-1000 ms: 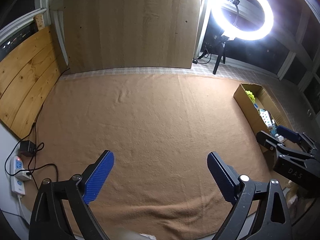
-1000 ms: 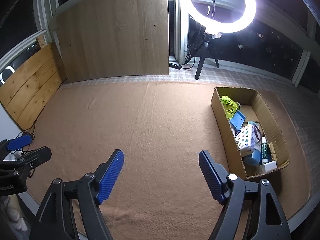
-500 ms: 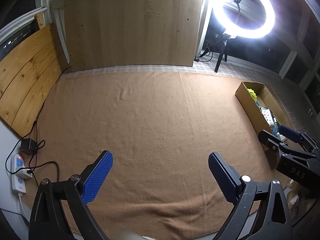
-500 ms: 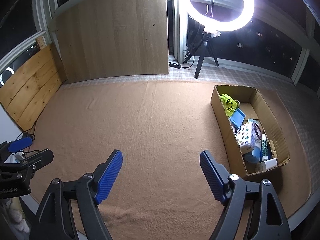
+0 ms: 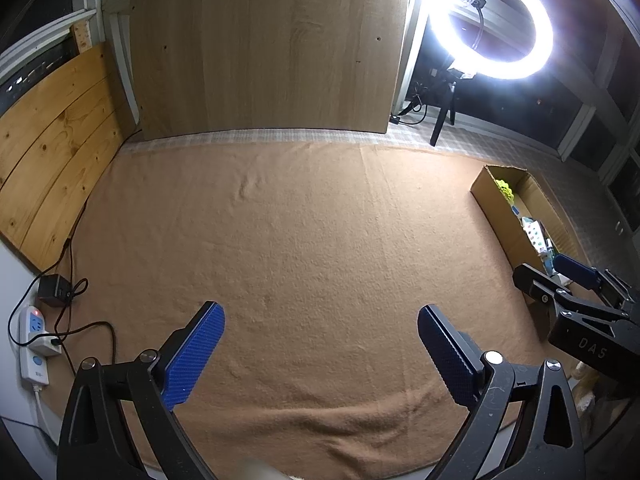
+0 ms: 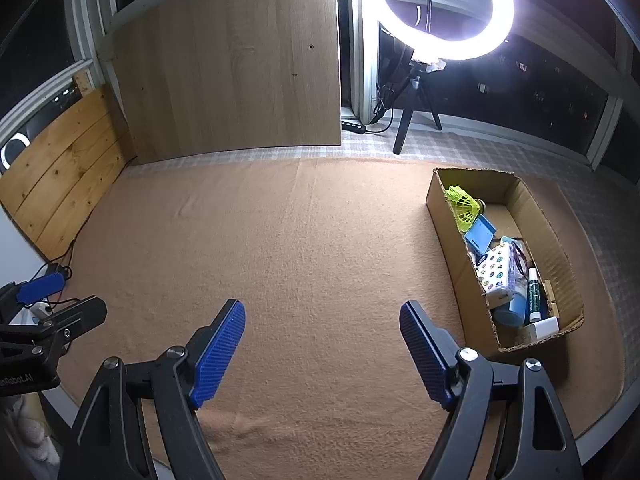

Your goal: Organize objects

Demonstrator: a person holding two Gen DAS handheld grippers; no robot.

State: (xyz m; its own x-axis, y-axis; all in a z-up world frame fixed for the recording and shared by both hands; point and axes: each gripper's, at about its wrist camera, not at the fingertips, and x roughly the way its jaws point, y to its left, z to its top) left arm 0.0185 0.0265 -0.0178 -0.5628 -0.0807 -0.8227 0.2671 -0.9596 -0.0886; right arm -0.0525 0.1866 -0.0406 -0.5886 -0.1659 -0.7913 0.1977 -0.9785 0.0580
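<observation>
Tan blanket (image 6: 320,240) spreads wide and bare from the cardboard box (image 6: 452,240) leftward to the wood panels (image 6: 60,176). The box, filled with a yellow shuttlecock (image 6: 464,208) and other small items, sits at the blanket's right edge. Left gripper (image 5: 320,356) and right gripper (image 6: 322,354) hover with jaws spread, holding nothing.

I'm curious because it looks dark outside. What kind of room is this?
Probably a home balcony or sunroom set up for filming: dark windows wrap around it, a ring light stands on a tripod, and a brown blanket covers the work surface beside a cardboard box of small items.
</observation>
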